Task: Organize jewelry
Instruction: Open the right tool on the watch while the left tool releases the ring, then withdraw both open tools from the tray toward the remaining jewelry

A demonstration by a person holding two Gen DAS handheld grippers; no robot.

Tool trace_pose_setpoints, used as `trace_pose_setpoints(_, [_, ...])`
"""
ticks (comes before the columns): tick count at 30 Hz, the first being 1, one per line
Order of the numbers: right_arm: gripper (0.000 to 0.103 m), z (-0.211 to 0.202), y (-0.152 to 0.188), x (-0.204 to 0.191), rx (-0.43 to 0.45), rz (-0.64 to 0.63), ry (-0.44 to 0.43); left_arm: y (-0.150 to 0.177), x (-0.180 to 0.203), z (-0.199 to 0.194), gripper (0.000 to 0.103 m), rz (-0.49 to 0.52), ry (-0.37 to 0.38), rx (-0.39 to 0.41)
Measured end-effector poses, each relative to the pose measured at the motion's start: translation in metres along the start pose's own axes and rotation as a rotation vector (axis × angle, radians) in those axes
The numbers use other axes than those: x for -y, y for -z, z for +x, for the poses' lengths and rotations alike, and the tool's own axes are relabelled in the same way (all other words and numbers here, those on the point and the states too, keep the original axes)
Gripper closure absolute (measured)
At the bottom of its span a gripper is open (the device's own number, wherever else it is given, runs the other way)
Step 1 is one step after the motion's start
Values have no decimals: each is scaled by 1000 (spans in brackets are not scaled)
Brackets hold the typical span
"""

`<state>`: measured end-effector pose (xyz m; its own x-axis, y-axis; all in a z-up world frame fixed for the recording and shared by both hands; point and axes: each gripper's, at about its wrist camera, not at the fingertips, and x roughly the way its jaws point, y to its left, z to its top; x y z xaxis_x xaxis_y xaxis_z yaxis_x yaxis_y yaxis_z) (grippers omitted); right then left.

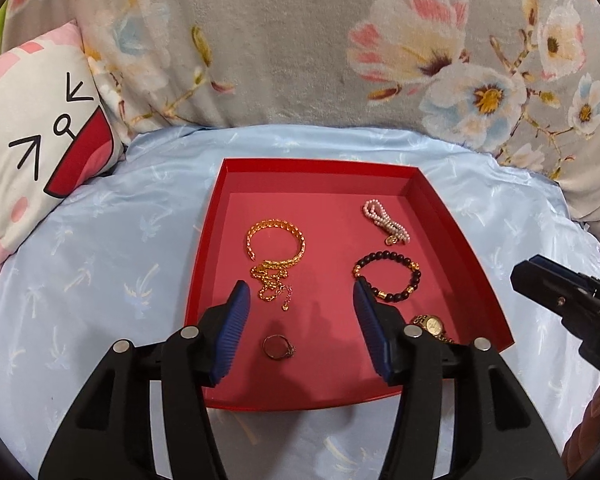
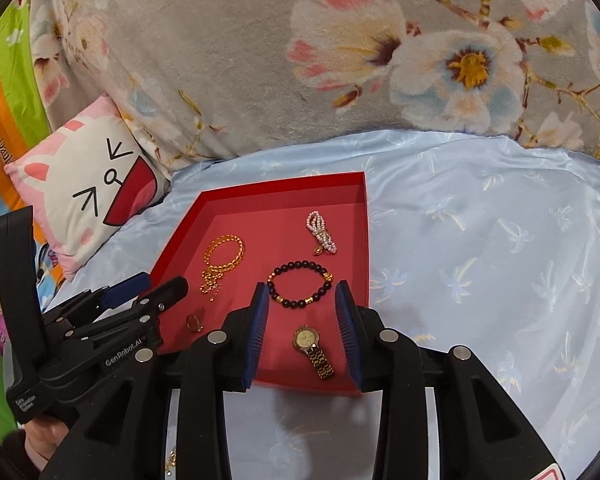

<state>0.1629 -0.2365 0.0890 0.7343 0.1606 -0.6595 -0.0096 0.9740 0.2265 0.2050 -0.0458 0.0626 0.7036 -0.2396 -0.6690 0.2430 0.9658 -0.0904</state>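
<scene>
Both grippers, left gripper (image 1: 300,320) and right gripper (image 2: 302,332), hover fingers apart, empty, over red tray (image 1: 440,216) on bed. Ring (image 1: 278,347), wristwatch (image 2: 312,346) inside; careless closing risks snagging gold chain (image 1: 272,276).

Left gripper (image 1: 300,320) tilted downward, jaws parted, blue ribbed pads (image 1: 232,332) facing each other across an empty gap, nothing pinched. Right gripper (image 2: 302,332) pitched down at much the same slant, jaws also apart though narrower, pads (image 2: 258,336) pressing on nothing. Seen from the right wrist, left gripper lying just to the left, black body angled inward, with a bare hand (image 2: 46,438) wrapped around its handle at the lower edge. Seen from the left wrist, right gripper's black tip entering from the right edge.
</scene>
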Motion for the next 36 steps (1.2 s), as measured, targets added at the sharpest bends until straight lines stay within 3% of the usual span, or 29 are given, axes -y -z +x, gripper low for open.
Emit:
trace_pose_setpoints(8, [67,-24,21,1,13,-9,20,12,-8,-28,51,-3,-6,23])
trace_pose_setpoints(16, [66,-43,73,-1,-21,-50,73,44,-28,-56,50,-35,-20,12])
trace_pose_setpoints(28, [66,-49,139,-35,-100,-121,26,113,-43,-76,50,-64,-41,-50])
trace_pose_setpoints(36, [66,-35,157,-65,-142,-161,-20,142,-43,-85,50,-68,-24,-66])
